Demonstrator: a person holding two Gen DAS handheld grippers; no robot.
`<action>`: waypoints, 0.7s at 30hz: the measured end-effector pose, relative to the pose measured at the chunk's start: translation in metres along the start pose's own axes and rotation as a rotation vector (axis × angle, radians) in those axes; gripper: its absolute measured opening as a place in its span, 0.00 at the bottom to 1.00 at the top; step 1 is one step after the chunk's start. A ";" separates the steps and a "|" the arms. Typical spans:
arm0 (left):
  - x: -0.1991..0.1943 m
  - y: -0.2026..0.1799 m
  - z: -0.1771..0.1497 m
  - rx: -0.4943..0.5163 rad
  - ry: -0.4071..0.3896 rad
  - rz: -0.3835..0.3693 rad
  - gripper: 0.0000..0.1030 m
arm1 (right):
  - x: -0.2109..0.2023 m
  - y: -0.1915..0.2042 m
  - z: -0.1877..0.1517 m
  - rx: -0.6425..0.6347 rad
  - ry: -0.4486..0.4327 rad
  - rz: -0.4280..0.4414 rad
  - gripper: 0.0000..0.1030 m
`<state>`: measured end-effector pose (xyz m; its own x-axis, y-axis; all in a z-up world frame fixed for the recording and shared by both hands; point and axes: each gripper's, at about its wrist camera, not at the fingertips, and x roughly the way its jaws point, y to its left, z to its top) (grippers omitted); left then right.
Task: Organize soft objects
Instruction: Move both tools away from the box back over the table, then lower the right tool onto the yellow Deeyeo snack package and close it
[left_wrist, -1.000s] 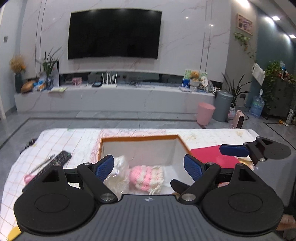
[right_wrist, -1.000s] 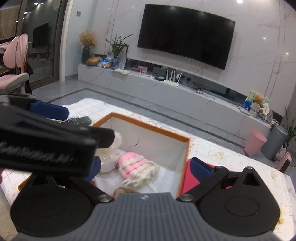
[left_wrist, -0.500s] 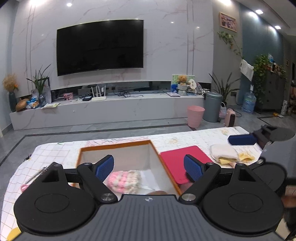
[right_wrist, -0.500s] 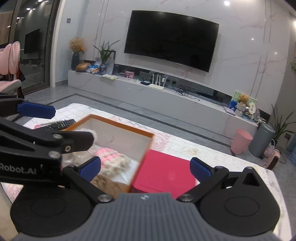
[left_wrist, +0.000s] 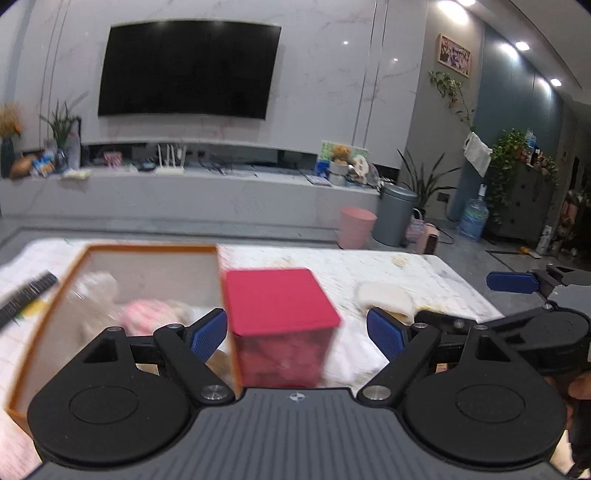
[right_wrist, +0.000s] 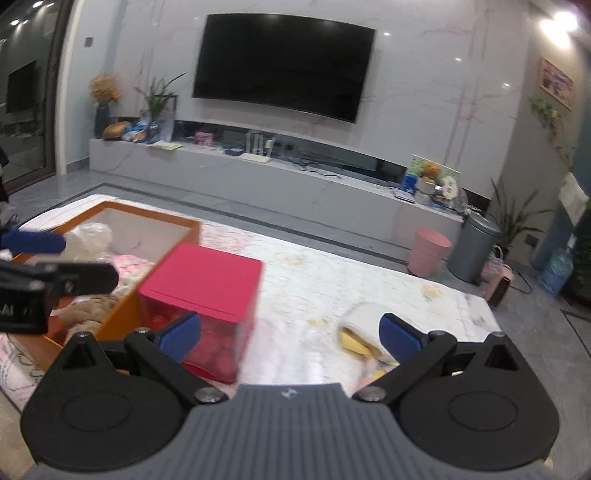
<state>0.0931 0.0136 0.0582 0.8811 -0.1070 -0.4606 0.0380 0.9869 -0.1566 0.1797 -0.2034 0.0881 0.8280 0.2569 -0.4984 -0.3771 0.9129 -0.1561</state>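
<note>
Soft toys: a cream-and-yellow plush (right_wrist: 356, 332) lies loose on the desk (right_wrist: 314, 273), right between the right gripper (right_wrist: 290, 334) fingers, which are spread wide with nothing in them. Left gripper (left_wrist: 297, 330) is wide open too and empty, lined up on the red box (left_wrist: 279, 299), whose lid overhangs a see-through body. That box sits just beside the orange-rimmed box (left_wrist: 147, 249), and from these views I can't tell if the two actually touch.

Inside the orange-rimmed box there's a pink and white knitted toy (left_wrist: 147, 312), a crinkly clear plastic bag (right_wrist: 90, 234) toward the far left corner, and a brown plush (right_wrist: 86, 308) at the near end.

A remote (left_wrist: 26, 295) lies off the box's left side, near the desk's left edge. Open room is all on the right half: bare patterned cloth from the red box out to the far and right desk edges, apart from that cream plush.

Beyond the far edge: grey floor, a pink bin (right_wrist: 428, 254) and grey bin (right_wrist: 474, 247), then the TV (right_wrist: 284, 64) wall. Near stuff is motion-blurred.
</note>
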 end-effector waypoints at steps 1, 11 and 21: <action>0.003 -0.006 -0.003 -0.003 0.007 -0.010 0.97 | -0.001 -0.005 -0.003 0.013 -0.004 -0.011 0.97; 0.038 -0.061 -0.058 0.110 0.065 -0.027 0.97 | 0.011 -0.052 -0.026 0.139 0.040 -0.048 0.97; 0.073 -0.072 -0.095 0.111 0.092 -0.060 0.97 | 0.058 -0.097 -0.084 0.275 0.183 -0.086 0.97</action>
<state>0.1100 -0.0768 -0.0473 0.8289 -0.1721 -0.5323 0.1462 0.9851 -0.0908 0.2295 -0.3036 0.0031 0.7542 0.1363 -0.6423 -0.1623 0.9866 0.0188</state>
